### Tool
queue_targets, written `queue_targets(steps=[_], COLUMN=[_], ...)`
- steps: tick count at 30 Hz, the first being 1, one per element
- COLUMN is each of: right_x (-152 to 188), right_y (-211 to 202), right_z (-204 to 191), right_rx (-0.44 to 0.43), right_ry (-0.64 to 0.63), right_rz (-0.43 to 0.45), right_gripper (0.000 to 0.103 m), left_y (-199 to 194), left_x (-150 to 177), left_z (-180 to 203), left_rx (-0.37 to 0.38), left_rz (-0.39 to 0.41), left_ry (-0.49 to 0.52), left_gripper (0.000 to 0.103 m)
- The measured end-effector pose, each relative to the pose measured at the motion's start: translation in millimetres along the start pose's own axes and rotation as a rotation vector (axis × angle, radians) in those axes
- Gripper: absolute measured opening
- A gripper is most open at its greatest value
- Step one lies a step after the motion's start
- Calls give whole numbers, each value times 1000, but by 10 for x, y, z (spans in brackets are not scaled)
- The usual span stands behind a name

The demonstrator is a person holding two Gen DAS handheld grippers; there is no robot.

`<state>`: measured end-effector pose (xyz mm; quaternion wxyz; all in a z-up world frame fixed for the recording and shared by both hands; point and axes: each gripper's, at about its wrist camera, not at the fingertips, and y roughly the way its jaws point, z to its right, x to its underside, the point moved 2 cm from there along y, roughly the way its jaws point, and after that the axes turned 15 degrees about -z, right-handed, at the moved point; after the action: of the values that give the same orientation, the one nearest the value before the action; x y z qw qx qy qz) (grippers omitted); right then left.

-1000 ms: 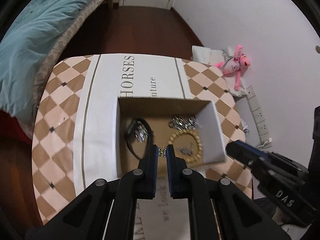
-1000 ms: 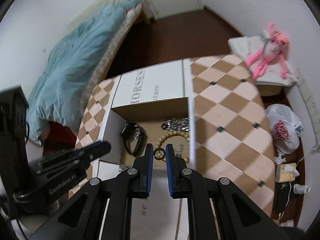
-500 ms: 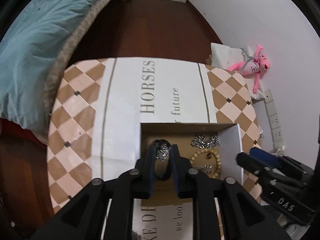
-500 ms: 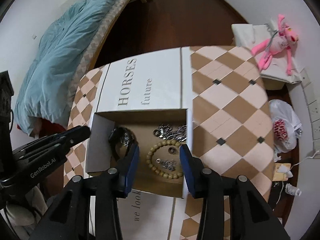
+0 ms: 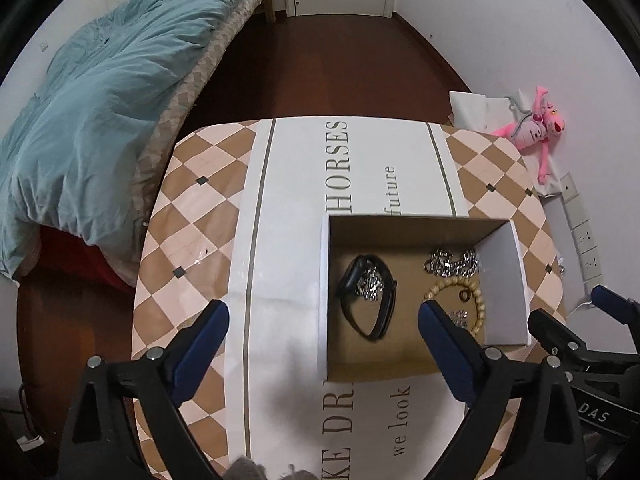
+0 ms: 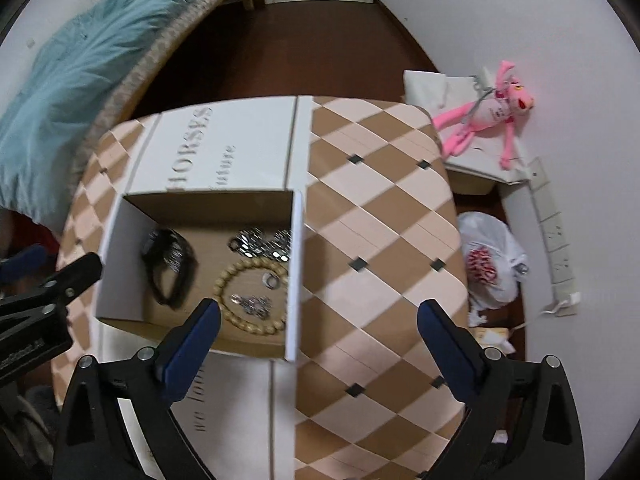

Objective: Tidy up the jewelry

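Observation:
An open cardboard box (image 5: 502,280) (image 6: 294,264) stands on the checked table. Inside lie a black watch band (image 5: 368,300) (image 6: 170,266) with a silver piece on it, a silver chain (image 5: 452,262) (image 6: 260,242), a wooden bead bracelet (image 5: 476,300) (image 6: 252,300), a small ring (image 5: 465,295) (image 6: 271,280) and a small silver piece (image 6: 254,303). My left gripper (image 5: 322,314) is open wide and empty above the box's left wall. My right gripper (image 6: 318,312) is open wide and empty above the box's right wall.
The table (image 5: 192,216) carries a white printed runner (image 5: 288,184). A bed with a teal duvet (image 5: 100,92) stands to the left. A pink plush toy (image 6: 488,116), a white plastic bag (image 6: 490,260) and wall sockets (image 5: 584,240) are on the right.
Both grippers have opened wide and pulled back up from the box. The small ring and silver piece they held now lie in the box.

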<state>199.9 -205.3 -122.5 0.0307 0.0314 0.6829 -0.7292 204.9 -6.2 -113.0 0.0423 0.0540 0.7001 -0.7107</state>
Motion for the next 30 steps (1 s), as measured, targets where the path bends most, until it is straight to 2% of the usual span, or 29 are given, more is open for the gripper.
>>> queue_targets(steps=[6, 10, 18, 30], right_x=[153, 267, 626, 1398], right_y=[-74, -268, -947, -2005], right_z=[58, 113, 192, 295], right_rx=[8, 1, -1, -11], right_ry=[21, 35, 57, 80], right_rz=[22, 58, 182, 371], right_gripper=[102, 102, 102, 102], left_y=[-72, -250, -910, -1820], left_x=[130, 203, 502, 1127], left_z=[42, 63, 129, 95], left_rx=[-4, -3, -14, -5], left_rz=[13, 49, 175, 329], left_ry=[-10, -17, -13, -30], left_gripper=[97, 97, 97, 97])
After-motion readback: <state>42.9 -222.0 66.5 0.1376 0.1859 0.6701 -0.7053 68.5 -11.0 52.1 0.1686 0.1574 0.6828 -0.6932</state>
